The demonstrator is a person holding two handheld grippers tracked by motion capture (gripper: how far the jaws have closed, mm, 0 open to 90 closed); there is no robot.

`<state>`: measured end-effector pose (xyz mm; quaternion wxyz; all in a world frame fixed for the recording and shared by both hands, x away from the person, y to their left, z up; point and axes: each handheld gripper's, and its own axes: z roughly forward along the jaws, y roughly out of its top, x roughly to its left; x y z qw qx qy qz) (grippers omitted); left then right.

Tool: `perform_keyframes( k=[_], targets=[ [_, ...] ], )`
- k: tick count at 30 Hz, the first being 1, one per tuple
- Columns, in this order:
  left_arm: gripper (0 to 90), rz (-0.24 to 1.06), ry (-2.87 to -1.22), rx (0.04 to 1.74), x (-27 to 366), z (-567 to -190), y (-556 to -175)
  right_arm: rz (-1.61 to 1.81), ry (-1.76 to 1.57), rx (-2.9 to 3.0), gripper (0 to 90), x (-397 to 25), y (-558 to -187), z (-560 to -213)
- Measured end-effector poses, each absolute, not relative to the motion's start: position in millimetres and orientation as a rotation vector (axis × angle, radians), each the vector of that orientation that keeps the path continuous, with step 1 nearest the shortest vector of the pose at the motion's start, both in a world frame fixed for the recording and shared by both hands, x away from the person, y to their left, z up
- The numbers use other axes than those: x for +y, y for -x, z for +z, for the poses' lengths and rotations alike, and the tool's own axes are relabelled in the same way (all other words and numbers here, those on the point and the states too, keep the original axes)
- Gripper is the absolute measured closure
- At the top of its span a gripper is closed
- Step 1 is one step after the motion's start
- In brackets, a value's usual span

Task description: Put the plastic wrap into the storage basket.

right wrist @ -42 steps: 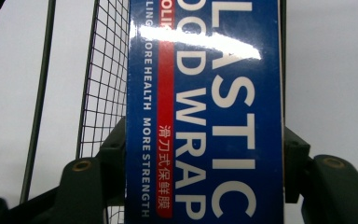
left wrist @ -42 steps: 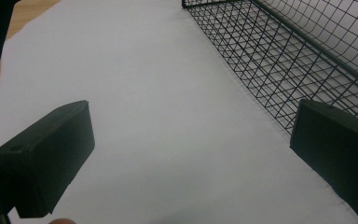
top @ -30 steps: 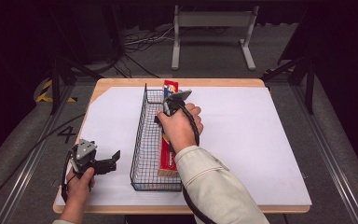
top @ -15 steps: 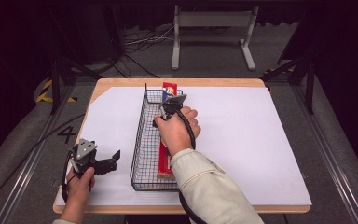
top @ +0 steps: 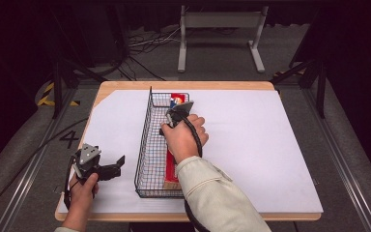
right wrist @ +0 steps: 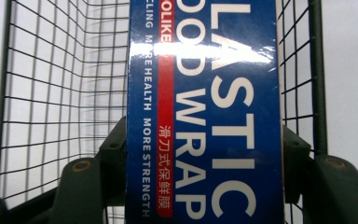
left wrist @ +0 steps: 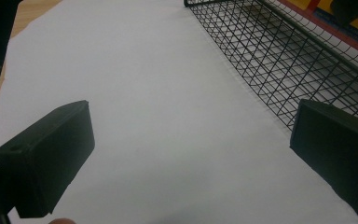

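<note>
In the right gripper view the plastic wrap box point(right wrist: 203, 116) is running off the top and bottom edges, cutting its lettering short. In the high view the person's hand point(top: 183, 137) and sleeve point(top: 212, 193) are covering most of that box inside the wire basket point(top: 147, 140). In the left gripper view the basket is being cropped at the right edge, its contents showing as a blurred strip.

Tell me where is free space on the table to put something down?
The white sheet right of the wire basket is bare to the table edge. A narrower bare strip lies left of it, above the left tongs. The basket is crowded: plastic wrap box, right tongs.
</note>
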<state>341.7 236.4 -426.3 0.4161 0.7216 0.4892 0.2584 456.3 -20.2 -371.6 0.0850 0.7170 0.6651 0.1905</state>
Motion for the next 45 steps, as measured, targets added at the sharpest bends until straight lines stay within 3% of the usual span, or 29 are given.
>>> perform_keyframes(
  k=[34,45],
  targets=[
    [0.2,0.651,-1.791,1.241,238.4,-425.3,-341.9,0.466,-2.076,2.015,39.2,-4.0,-458.9,-386.4],
    [0.2,0.645,-1.787,1.247,238.1,-426.0,-342.1,0.519,-2.088,2.017,35.1,-3.9,-458.7,-381.5]
  ],
)
